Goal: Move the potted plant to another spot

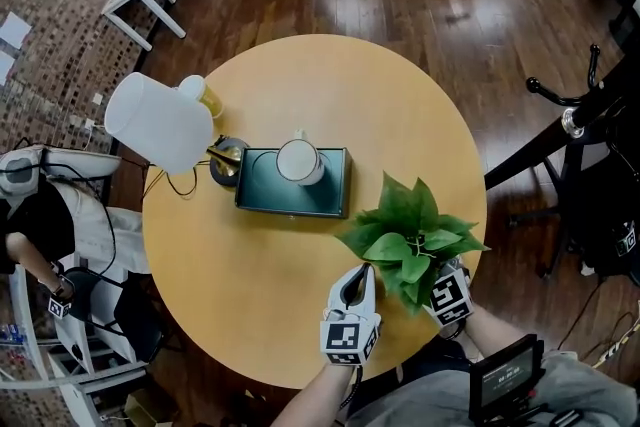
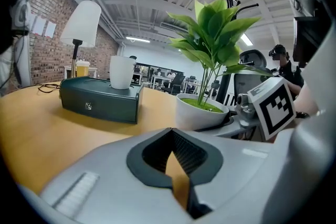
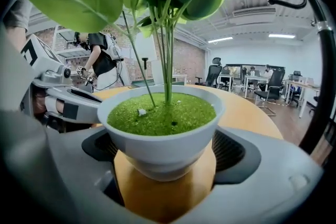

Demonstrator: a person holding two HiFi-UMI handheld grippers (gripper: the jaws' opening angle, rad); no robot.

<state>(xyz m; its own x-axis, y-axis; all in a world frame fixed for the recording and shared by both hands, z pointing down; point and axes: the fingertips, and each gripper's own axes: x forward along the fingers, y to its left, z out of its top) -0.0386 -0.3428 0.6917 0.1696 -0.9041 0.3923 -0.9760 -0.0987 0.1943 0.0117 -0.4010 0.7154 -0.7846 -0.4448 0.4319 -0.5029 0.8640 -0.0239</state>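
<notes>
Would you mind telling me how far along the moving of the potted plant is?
Done: the right tongs sit open around the potted plant, pads not pressing it. In hand: the grasp itself; the plant stands on the round table. The left tongs are shut and empty beside it. Left: close, lift, and set it on another spot.

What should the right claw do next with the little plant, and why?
Probably close the right claw gently on the white pot. The jaws stand wide open with the pot between them, resting on the table, and the pads are not pressing its sides, so nothing grips the plant yet. It likely needs that hold before it can be lifted to a new spot.
</notes>
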